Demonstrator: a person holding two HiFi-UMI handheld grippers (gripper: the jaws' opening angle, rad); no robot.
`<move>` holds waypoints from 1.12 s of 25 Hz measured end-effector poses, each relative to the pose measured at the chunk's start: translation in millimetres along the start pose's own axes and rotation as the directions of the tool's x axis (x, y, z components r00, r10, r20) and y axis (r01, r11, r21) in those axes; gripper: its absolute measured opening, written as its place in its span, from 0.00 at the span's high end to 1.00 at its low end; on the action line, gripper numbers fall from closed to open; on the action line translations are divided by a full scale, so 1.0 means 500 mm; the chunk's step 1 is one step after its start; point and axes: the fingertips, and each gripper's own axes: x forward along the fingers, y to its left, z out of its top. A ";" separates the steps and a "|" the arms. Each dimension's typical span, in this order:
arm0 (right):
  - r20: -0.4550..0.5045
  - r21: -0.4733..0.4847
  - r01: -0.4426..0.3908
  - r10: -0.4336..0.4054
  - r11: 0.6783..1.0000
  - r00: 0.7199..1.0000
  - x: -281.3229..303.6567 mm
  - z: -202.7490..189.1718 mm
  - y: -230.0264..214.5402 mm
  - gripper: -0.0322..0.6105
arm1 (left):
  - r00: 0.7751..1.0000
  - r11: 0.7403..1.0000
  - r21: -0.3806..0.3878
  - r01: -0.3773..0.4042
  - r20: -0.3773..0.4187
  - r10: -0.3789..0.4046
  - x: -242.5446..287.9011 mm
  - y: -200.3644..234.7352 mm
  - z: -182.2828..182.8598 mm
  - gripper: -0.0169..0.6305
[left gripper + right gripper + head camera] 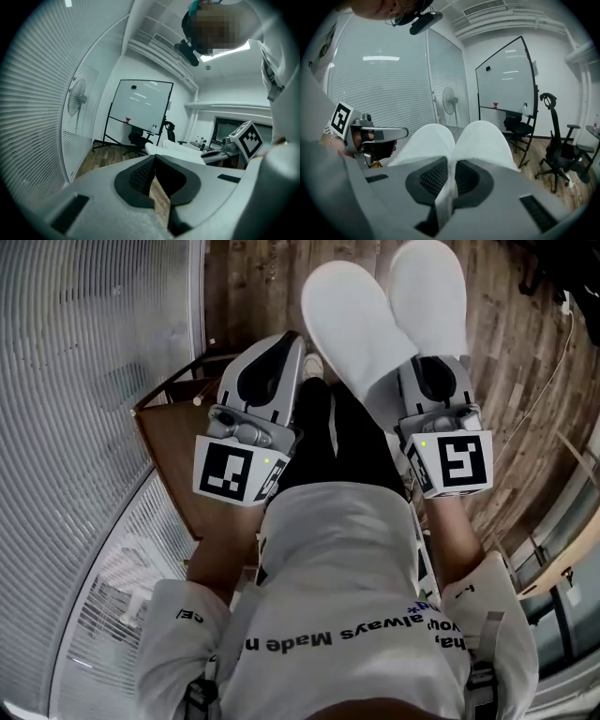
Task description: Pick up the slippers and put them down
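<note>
Two white slippers (356,315) (429,292) stick out side by side over the wooden floor, toes pointing away from me. My right gripper (412,367) is shut on their rear edges, pinching both together. In the right gripper view the white fabric runs between the pads (436,178) and the slippers (483,138) fan out beyond my right gripper (451,161). My left gripper (286,338) hangs beside them at the left, apart from them. Its jaws meet at the tips (154,159) with nothing between them. The slippers (176,151) show pale at its right.
A brown wooden stand (173,437) is below my left gripper, against a glass wall with blinds (94,352). A fan (450,101), a whiteboard (506,79) and office chairs (562,150) stand further off. A cable (548,381) lies on the floor at the right.
</note>
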 end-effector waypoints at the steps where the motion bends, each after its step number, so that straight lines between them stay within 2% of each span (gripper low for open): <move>1: -0.010 0.001 -0.002 0.002 1.000 1.000 0.015 -0.022 -0.002 0.91 | 1.000 1.000 0.001 0.001 -0.004 -0.001 0.007 0.007 -0.020 0.95; 6: -0.066 0.008 -0.008 0.008 1.000 0.998 0.092 -0.145 -0.008 0.91 | 0.999 1.000 -0.023 -0.002 -0.033 0.001 0.046 0.053 -0.142 0.95; 11: -0.100 0.022 -0.015 0.017 1.000 0.995 0.163 -0.235 -0.044 0.91 | 0.998 0.998 -0.032 -0.048 -0.050 0.047 0.104 0.094 -0.231 0.95; 17: -0.154 0.036 -0.015 0.020 0.999 0.988 0.258 -0.401 -0.098 0.91 | 0.995 0.998 -0.040 -0.047 -0.095 0.043 0.163 0.138 -0.400 0.95; 23: -0.184 0.032 -0.014 0.020 0.999 0.983 0.336 -0.563 -0.141 0.91 | 0.993 0.999 0.046 -0.012 -0.120 0.017 0.237 0.165 -0.546 0.95; 28: -0.175 0.025 -0.031 0.035 0.999 0.984 0.418 -0.690 -0.185 0.91 | 0.989 0.996 0.080 0.037 -0.144 -0.025 0.311 0.199 -0.678 0.95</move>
